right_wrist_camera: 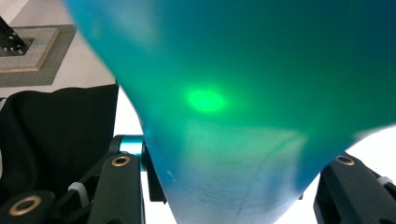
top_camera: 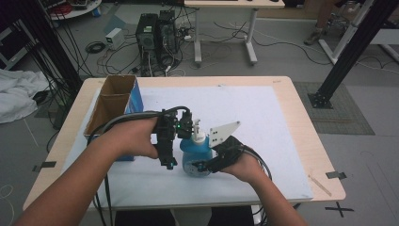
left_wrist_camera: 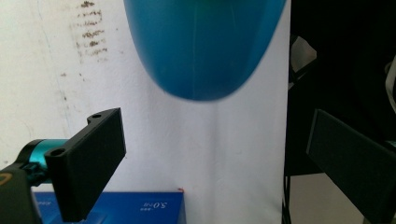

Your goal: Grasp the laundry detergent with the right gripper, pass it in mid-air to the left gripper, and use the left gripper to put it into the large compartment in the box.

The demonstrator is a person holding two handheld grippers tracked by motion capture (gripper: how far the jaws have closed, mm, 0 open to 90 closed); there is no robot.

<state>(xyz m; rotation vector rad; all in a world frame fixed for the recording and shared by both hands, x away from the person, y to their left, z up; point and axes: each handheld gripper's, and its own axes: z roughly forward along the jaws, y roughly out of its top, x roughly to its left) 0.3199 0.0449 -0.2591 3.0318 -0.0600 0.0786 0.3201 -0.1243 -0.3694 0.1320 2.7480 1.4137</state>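
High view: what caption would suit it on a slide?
Right gripper clamps a blue spray bottle while the open left gripper waits beside it.

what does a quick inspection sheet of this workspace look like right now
surface: pale wooden table under a white mat.
job's things: blue plastic spray bottle with a white pump top, upright on the mat.
clutter: open brown cardboard box with blue sides, at the table's left.
grippers: right gripper shut on the bottle's body; left gripper open, jaws apart beside the bottle.
cables: black cables trail from the left gripper over the forearm.
surroundings: computer towers, floor cables, a white desk, black frame posts.
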